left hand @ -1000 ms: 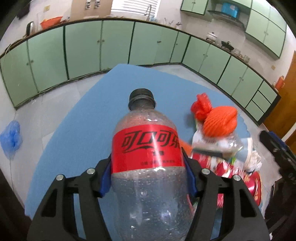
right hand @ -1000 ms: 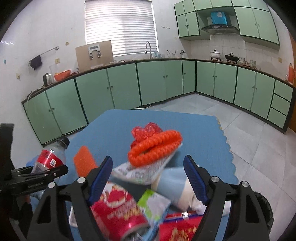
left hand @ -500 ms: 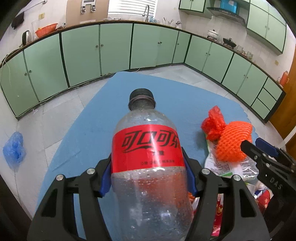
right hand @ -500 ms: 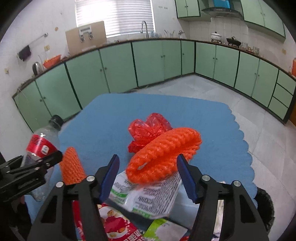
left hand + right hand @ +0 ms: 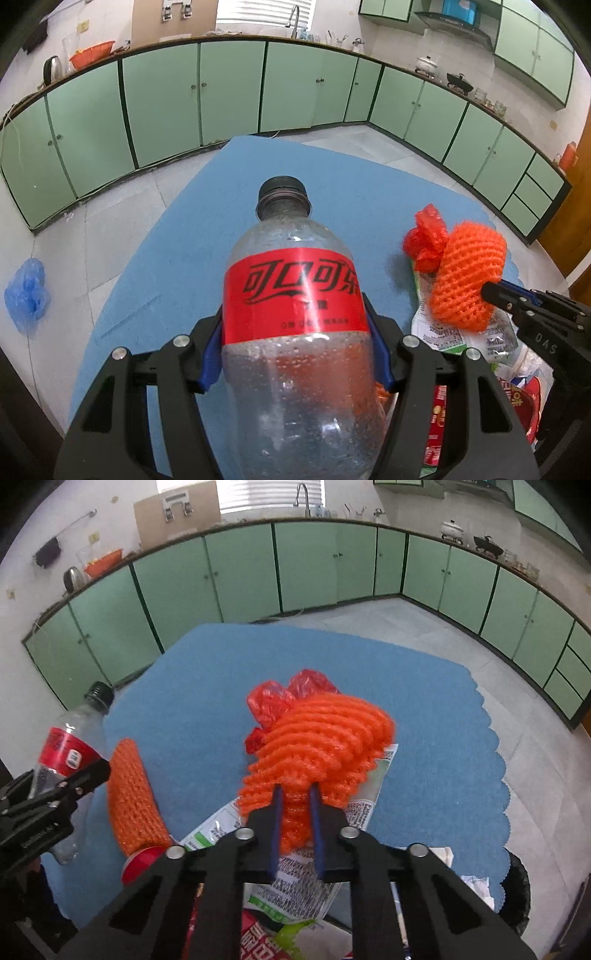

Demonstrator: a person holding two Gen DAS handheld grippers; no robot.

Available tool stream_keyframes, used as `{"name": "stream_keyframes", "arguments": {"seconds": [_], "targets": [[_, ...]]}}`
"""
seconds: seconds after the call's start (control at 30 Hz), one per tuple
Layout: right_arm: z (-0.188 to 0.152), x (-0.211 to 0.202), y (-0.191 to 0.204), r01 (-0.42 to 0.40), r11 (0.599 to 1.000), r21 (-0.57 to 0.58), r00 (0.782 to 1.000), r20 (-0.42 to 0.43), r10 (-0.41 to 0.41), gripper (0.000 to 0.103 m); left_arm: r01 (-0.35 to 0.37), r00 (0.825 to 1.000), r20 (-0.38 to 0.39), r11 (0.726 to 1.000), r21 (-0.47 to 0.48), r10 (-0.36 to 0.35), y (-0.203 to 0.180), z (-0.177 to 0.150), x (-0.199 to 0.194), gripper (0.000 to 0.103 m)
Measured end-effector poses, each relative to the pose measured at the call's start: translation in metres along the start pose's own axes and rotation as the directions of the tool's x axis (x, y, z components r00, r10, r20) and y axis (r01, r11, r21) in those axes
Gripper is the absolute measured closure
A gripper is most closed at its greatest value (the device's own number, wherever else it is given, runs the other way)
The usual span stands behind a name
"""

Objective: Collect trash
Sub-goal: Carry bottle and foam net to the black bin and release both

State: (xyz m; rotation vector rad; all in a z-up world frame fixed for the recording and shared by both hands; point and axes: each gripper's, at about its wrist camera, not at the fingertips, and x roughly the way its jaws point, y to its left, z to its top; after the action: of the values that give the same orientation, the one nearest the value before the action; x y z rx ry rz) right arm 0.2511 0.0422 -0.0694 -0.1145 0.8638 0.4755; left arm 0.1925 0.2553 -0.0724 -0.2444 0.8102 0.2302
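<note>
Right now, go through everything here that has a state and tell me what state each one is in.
Left tool: shut on the cola bottle.
Cola bottle: capped, empty, held off the mat.
Right tool: shut on the orange foam net.
Orange foam net: squeezed, pinched at its near end.
Second foam net: loose in the pile.
Cabinet doors: closed.

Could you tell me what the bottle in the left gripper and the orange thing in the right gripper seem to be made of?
Clear red-labelled bottle: transparent glossy plastic, droplets visible inside. Orange netted sleeve: likely soft foam mesh, matte, open ribbed weave pinched between the jaws.
</note>
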Motion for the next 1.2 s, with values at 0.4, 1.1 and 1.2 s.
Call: {"name": "stream_keyframes", "arguments": {"seconds": [0.4,1.1,1.2], "targets": [[-0.015,-0.102,-0.047,-0.013,0.996,0.086,0.981,0.194,-0.004,0.092,0.124,0.990,0.060,0.987,0.100,-0.131,-0.064,0.001,-0.036,0.042],[-0.153,-0.200,-0.244,0.308,0.858,0.410,0.904,0.156,-0.399,0.092,0.551,0.824,-0.097,0.753,0.360,-0.558,-0.321,-0.094,-0.035,0.042],[-0.175,-0.194,-0.270,0.317,0.833,0.454,0.904,0.119,-0.410,0.092,0.576,0.810,-0.140,0.726,0.376,-0.570,-0.349,-0.107,-0.018,0.042]]}}
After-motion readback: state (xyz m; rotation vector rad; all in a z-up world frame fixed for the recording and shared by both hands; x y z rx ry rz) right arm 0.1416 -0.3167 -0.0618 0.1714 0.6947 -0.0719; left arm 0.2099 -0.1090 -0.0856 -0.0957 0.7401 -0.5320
